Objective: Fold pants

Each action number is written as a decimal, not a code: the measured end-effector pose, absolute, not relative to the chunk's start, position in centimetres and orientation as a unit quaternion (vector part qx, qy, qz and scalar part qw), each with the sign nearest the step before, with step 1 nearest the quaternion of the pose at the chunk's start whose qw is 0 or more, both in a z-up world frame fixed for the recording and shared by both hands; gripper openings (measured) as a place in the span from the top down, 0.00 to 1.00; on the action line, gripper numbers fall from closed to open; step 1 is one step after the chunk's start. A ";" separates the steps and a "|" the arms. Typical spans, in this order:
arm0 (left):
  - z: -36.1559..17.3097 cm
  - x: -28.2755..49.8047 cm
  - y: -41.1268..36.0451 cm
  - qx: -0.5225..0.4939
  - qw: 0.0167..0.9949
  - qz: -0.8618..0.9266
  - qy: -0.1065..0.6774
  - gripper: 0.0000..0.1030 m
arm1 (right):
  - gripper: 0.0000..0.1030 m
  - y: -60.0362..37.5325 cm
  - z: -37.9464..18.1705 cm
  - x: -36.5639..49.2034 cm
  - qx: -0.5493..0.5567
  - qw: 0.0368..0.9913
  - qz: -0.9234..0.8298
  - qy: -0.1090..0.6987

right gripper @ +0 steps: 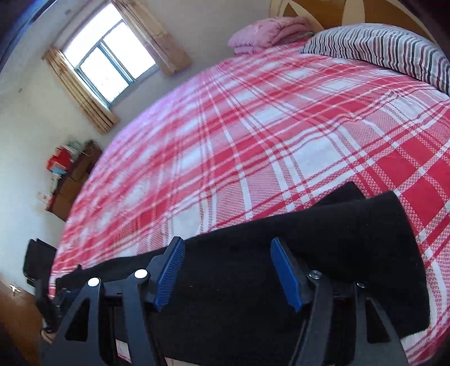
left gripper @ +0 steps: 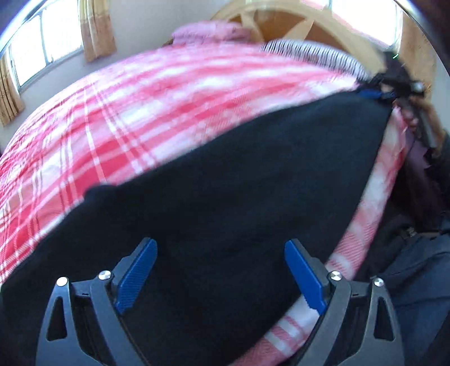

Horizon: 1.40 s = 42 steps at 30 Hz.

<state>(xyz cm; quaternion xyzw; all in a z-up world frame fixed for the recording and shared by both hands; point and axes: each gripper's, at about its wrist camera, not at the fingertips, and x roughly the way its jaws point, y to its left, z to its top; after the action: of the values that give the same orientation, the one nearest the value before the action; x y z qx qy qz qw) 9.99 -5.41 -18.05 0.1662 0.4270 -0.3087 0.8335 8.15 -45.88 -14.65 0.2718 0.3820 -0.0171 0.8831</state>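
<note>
Black pants [left gripper: 225, 183] lie in a long band across the red-and-white plaid bed [left gripper: 126, 112]. My left gripper [left gripper: 222, 270] hovers over their near end, blue pads wide apart, nothing between them. At the pants' far end my right gripper [left gripper: 379, 91] shows as a blur. In the right wrist view the pants [right gripper: 281, 267] run along the bed's near edge, with a doubled layer at their right end [right gripper: 379, 219]. My right gripper [right gripper: 227, 270] is open above the cloth, and its pads do not pinch it.
A striped pillow [right gripper: 379, 48] and a folded pink quilt [right gripper: 267, 33] lie by the wooden headboard [right gripper: 317, 8]. Beyond the bed are a curtained window [right gripper: 109, 64] and a low cabinet [right gripper: 73, 180] with boxes. A person's dark clothing [left gripper: 416, 267] is at the bed's edge.
</note>
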 end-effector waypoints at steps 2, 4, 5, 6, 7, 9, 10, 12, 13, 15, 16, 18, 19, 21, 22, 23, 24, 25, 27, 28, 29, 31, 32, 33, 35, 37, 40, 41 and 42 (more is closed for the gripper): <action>-18.1 9.5 -5.7 0.175 0.835 -0.312 0.418 0.03 | 0.37 -46.0 -14.1 7.8 0.268 0.880 -0.018 0.392; -18.0 9.1 -5.5 0.172 0.837 -0.312 0.416 0.03 | 0.37 -46.2 -12.9 6.9 0.256 0.888 -0.034 0.380; -18.0 9.1 -5.4 0.168 0.838 -0.312 0.415 0.03 | 0.37 -46.5 -12.2 6.2 0.247 0.895 -0.048 0.369; -18.0 9.1 -5.3 0.165 0.839 -0.311 0.416 0.03 | 0.37 -46.7 -11.9 5.9 0.246 0.896 -0.057 0.364; -18.0 9.2 -5.6 0.163 0.840 -0.307 0.416 0.03 | 0.37 -47.2 -11.7 5.4 0.249 0.897 -0.064 0.360; -18.3 9.4 -5.9 0.161 0.843 -0.299 0.417 0.00 | 0.37 -48.4 -12.5 4.7 0.269 0.891 -0.067 0.360; -18.3 9.4 -6.0 0.162 0.844 -0.295 0.417 0.00 | 0.37 -48.9 -13.3 4.9 0.276 0.885 -0.064 0.370; -18.5 9.6 -6.6 0.166 0.847 -0.286 0.416 0.00 | 0.37 -49.1 -13.5 4.5 0.272 0.889 -0.052 0.364; -18.5 9.6 -6.5 0.165 0.847 -0.283 0.418 0.00 | 0.37 -49.0 -13.3 4.3 0.271 0.888 -0.054 0.367; -18.3 9.7 -6.4 0.161 0.847 -0.278 0.423 0.00 | 0.37 -48.8 -12.5 3.8 0.266 0.891 -0.063 0.362; -18.2 9.7 -6.5 0.162 0.848 -0.274 0.424 0.00 | 0.37 -48.7 -12.1 3.4 0.262 0.894 -0.070 0.357; -18.0 9.6 -6.6 0.169 0.849 -0.267 0.424 0.00 | 0.36 -48.8 -11.6 2.7 0.256 0.897 -0.087 0.351; -18.0 9.6 -6.7 0.171 0.849 -0.266 0.424 0.00 | 0.36 -48.8 -11.6 2.4 0.254 0.897 -0.092 0.351; -18.0 9.6 -6.8 0.173 0.848 -0.266 0.425 0.00 | 0.37 -49.2 -11.9 1.5 0.256 0.896 -0.097 0.350; -18.1 9.6 -6.8 0.174 0.848 -0.265 0.425 0.00 | 0.37 -49.6 -12.4 1.1 0.260 0.894 -0.098 0.351; -18.3 9.7 -6.7 0.172 0.847 -0.266 0.427 0.00 | 0.36 -50.0 -13.0 0.7 0.268 0.892 -0.096 0.351; -18.3 9.7 -6.7 0.168 0.847 -0.267 0.427 0.00 | 0.37 -50.5 -13.4 0.1 0.278 0.896 -0.083 0.335; -18.4 9.8 -6.6 0.164 0.848 -0.267 0.428 0.00 | 0.37 -50.8 -13.5 -0.4 0.289 0.898 -0.074 0.324; -18.4 9.8 -6.5 0.165 0.848 -0.268 0.427 0.00 | 0.37 -51.2 -13.2 -0.6 0.304 0.894 -0.070 0.321; -18.4 9.8 -6.5 0.165 0.848 -0.268 0.427 0.00 | 0.37 -51.1 -13.1 -0.7 0.306 0.894 -0.070 0.319; -18.4 9.8 -6.5 0.165 0.848 -0.268 0.427 0.00 | 0.37 -51.1 -13.0 -0.9 0.303 0.896 -0.073 0.318; -18.4 9.7 -6.6 0.165 0.848 -0.268 0.427 0.00 | 0.37 -51.0 -12.8 -1.1 0.286 0.898 -0.092 0.320; -18.4 9.7 -6.6 0.165 0.848 -0.268 0.426 0.00 | 0.37 -51.1 -12.8 -1.1 0.281 0.897 -0.102 0.325; -18.4 9.7 -6.6 0.165 0.848 -0.269 0.426 0.00 | 0.37 -51.2 -13.1 -1.1 0.281 0.893 -0.112 0.332; -18.4 9.7 -6.6 0.165 0.848 -0.269 0.426 0.00 | 0.37 -51.4 -13.7 -1.0 0.286 0.888 -0.111 0.342; -18.2 9.7 -6.4 0.169 0.847 -0.266 0.428 0.00 | 0.37 -51.1 -13.6 -1.0 0.279 0.892 -0.114 0.338; -17.1 9.8 -5.8 0.189 0.854 -0.250 0.415 0.00 | 0.37 -51.2 -13.3 -1.2 0.283 0.895 -0.107 0.326; -16.5 9.9 -5.2 0.192 0.859 -0.241 0.408 0.00 | 0.37 -51.4 -13.2 -1.4 0.287 0.895 -0.109 0.323; -16.0 10.0 -4.6 0.189 0.864 -0.235 0.402 0.00 | 0.37 -51.6 -13.0 -1.7 0.291 0.895 -0.113 0.319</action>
<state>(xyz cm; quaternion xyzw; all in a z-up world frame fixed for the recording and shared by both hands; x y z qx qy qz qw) 10.04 -4.63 -16.04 0.1892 0.4024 -0.2353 0.8642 -1.70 -51.58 -13.03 0.2913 0.3186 -0.1134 0.8949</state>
